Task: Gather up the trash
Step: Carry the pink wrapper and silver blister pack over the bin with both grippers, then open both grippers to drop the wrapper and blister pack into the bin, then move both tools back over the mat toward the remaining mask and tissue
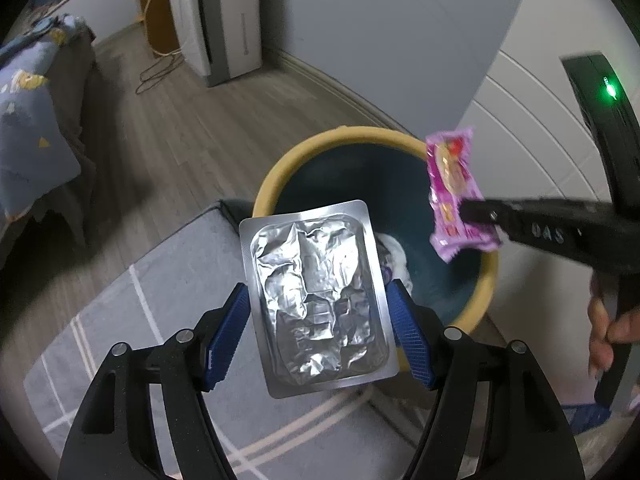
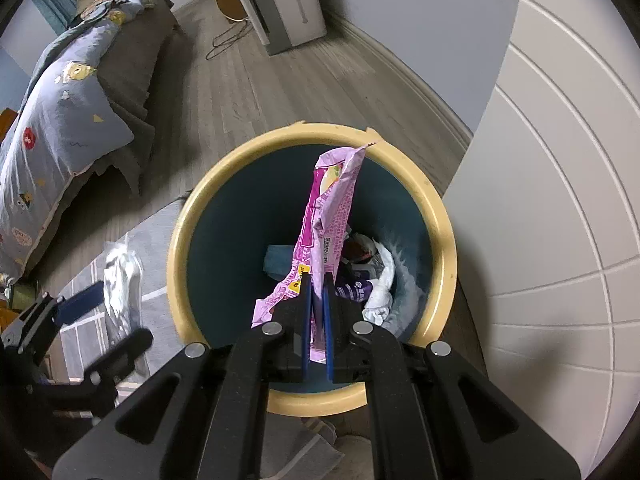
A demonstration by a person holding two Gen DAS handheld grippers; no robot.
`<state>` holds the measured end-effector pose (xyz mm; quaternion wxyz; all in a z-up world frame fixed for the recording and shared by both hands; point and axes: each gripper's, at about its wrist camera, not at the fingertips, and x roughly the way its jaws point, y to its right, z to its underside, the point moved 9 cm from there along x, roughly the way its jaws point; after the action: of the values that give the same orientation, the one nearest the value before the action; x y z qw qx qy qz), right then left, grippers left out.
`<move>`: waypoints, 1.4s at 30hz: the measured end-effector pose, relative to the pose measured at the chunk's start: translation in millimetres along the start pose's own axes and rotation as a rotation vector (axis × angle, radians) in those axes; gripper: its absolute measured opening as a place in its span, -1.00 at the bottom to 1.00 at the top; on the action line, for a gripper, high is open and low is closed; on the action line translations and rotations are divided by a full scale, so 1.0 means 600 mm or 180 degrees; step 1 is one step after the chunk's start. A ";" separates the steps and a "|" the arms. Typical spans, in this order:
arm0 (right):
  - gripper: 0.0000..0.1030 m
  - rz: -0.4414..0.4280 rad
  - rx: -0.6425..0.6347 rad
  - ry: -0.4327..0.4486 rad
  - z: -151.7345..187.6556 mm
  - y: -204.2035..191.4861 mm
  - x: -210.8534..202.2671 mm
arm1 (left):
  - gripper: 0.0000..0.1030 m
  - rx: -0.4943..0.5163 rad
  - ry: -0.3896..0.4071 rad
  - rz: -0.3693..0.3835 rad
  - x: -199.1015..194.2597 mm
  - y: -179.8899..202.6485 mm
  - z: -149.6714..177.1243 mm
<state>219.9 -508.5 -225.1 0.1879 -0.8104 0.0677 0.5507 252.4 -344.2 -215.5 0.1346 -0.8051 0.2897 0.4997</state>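
My left gripper is shut on a silver foil blister pack, held flat above the near rim of a round bin with a yellow rim and dark teal inside. My right gripper is shut on a pink snack wrapper and holds it over the bin's opening. In the left wrist view the right gripper reaches in from the right with the pink wrapper. Inside the bin lie white tissues and other wrappers. The left gripper and foil pack show at the lower left of the right wrist view.
The bin stands on a wood floor beside a grey rug with white lines. A white panelled door is at the right. A bed with a blue patterned quilt is at the left. A white appliance and cable stand at the far wall.
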 end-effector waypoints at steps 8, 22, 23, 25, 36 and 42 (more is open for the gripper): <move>-0.91 -0.0015 0.0094 -0.0051 0.005 0.018 0.010 | 0.37 -0.0197 0.0090 0.0012 0.024 -0.017 -0.025; -0.89 0.0002 0.0099 -0.0106 0.003 0.028 0.025 | 0.53 -0.0205 0.0199 -0.0036 0.024 -0.028 -0.045; -0.89 0.0012 0.0096 -0.0112 0.002 0.028 0.026 | 0.54 -0.0220 0.0204 -0.0052 0.023 -0.032 -0.046; -0.88 0.0032 0.0097 -0.0123 0.003 0.029 0.027 | 0.55 -0.0261 0.0196 -0.0056 0.022 -0.039 -0.042; 0.10 0.0028 0.0021 -0.0120 -0.002 0.013 0.022 | 0.67 -0.0327 0.0210 -0.0212 0.004 -0.079 -0.020; 0.60 0.0138 -0.0068 -0.0063 0.000 0.003 -0.001 | 0.73 -0.0375 0.0222 -0.0299 -0.025 -0.096 -0.001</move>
<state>219.3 -510.3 -224.9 0.1679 -0.8052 0.0775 0.5634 282.6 -293.8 -206.2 0.1001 -0.8413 0.2261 0.4806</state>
